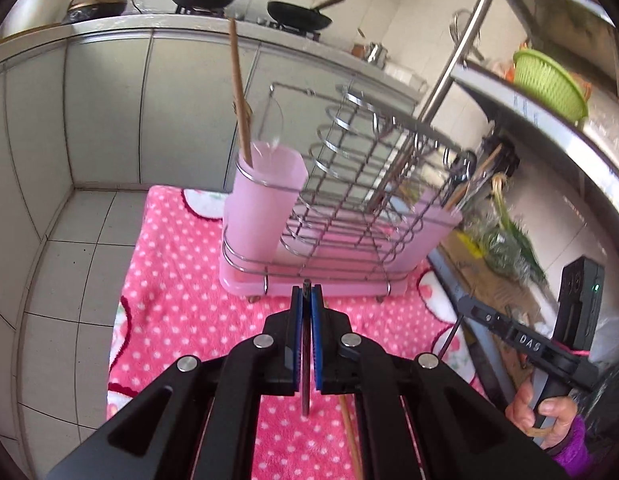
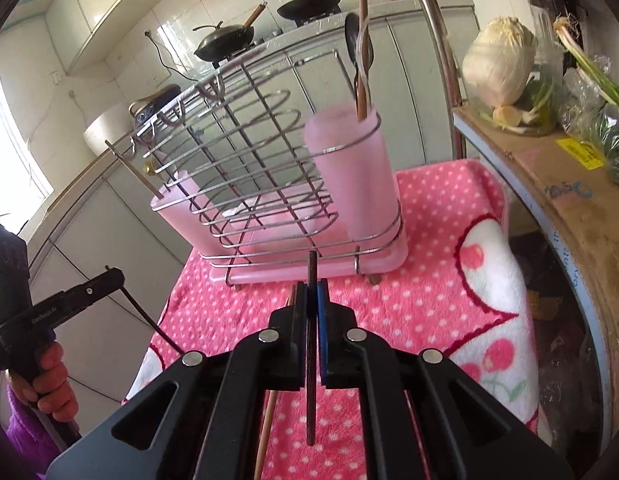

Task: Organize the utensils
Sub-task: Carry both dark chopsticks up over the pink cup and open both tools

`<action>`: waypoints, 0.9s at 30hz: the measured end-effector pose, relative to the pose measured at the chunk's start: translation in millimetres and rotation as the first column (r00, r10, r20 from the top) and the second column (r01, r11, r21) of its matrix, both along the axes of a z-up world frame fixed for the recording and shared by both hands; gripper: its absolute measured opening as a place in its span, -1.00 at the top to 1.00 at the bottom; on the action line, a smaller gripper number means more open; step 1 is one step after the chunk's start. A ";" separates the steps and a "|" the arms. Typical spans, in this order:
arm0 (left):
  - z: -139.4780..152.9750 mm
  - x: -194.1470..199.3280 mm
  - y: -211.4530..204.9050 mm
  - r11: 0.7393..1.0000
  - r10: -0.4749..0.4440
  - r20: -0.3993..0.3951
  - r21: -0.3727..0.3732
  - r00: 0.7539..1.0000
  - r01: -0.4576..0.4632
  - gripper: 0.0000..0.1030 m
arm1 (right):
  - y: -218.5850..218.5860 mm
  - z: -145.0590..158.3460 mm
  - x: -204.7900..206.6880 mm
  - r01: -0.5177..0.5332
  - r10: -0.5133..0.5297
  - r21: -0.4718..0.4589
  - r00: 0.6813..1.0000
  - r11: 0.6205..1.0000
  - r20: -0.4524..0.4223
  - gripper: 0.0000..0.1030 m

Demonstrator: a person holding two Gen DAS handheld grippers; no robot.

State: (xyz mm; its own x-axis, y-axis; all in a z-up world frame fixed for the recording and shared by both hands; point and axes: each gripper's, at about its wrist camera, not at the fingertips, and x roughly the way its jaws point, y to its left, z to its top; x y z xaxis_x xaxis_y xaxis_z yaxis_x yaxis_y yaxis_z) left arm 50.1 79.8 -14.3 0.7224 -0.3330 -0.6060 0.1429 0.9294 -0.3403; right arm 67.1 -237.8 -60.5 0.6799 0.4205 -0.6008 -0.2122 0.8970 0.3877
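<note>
While each hand-held gripper [image 1: 306, 294] [image 2: 312, 292] pinches a thin dark chopstick [image 2: 311, 360] (blue pads), fleecy cloth [image 1: 181, 300] lies below.

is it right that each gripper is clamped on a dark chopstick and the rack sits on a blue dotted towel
Not quite: the towel under the rack is pink with white dots, as the right wrist view shows. The left gripper and right gripper do each clamp a dark chopstick.

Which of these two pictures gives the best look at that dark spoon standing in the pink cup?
The right wrist view. There the spoon shows its dark bowl clearly above the pink cup, beside a wooden stick. In the left wrist view the cup shows mainly the wooden stick; the spoon cannot be made out.
</note>
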 end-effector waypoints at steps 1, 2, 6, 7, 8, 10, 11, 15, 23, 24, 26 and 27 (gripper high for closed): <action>4.2 -2.0 2.0 1.000 0.006 0.013 -0.008 1.000 -0.006 0.93 | -1.1 3.2 -0.8 0.005 -0.005 -0.001 1.000 1.000 0.008 0.90; 8.9 -3.3 4.2 1.000 0.012 0.027 -0.013 1.000 -0.012 0.93 | -1.1 5.0 -1.2 0.007 -0.007 0.000 1.000 1.000 0.014 0.90; 23.5 -8.5 7.4 0.999 0.027 0.077 -0.027 0.997 -0.025 0.93 | -1.0 14.3 -2.4 0.011 -0.010 -0.004 0.999 1.000 0.039 0.90; 27.7 -9.8 7.8 0.999 0.029 0.088 -0.029 0.996 -0.027 0.93 | -0.6 17.3 -2.6 0.011 -0.011 -0.007 0.999 1.000 0.048 0.90; 32.8 -10.8 8.4 0.999 0.031 0.101 -0.030 0.994 -0.028 0.93 | -0.3 20.8 -2.6 0.010 -0.010 -0.010 0.998 1.000 0.056 0.90; 41.0 -12.8 9.7 0.999 0.037 0.127 -0.029 0.991 -0.034 0.93 | -0.6 29.1 -2.5 0.013 -0.012 -0.017 0.997 1.000 0.076 0.90; 44.9 -13.4 10.4 0.999 0.039 0.138 -0.028 0.990 -0.035 0.93 | -1.5 34.1 -2.2 0.015 -0.013 -0.018 0.996 1.000 0.088 0.90; 62.5 -14.8 15.6 0.998 0.054 0.175 -0.030 0.983 -0.050 0.93 | -6.7 58.2 -0.6 0.031 -0.026 -0.028 0.988 0.999 0.149 0.90; 113.1 -11.4 24.2 0.996 0.087 0.277 -0.036 0.957 -0.080 0.93 | -23.7 120.0 7.7 0.086 -0.085 0.009 0.943 0.996 0.321 0.90; 118.9 -10.5 25.5 0.996 0.089 0.289 -0.037 0.953 -0.082 0.93 | -24.6 129.5 8.6 0.092 -0.091 0.014 0.932 0.996 0.350 0.91; 131.8 -8.6 28.0 0.995 0.096 0.318 -0.040 0.943 -0.088 0.93 | -26.2 144.5 11.1 0.106 -0.103 0.015 0.911 0.994 0.398 0.91; 138.7 -7.8 29.1 0.995 0.102 0.334 -0.038 0.937 -0.095 0.93 | -27.2 150.4 12.6 0.115 -0.111 0.016 0.902 0.993 0.418 0.90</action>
State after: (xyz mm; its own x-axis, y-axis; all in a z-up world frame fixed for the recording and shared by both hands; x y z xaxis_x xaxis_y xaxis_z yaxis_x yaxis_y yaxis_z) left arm 42.3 108.9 124.4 0.9123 -0.2597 -0.3166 0.1601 0.9378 -0.3080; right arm 79.7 -265.0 89.9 0.9119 0.3221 -0.2544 -0.2499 0.9275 0.2781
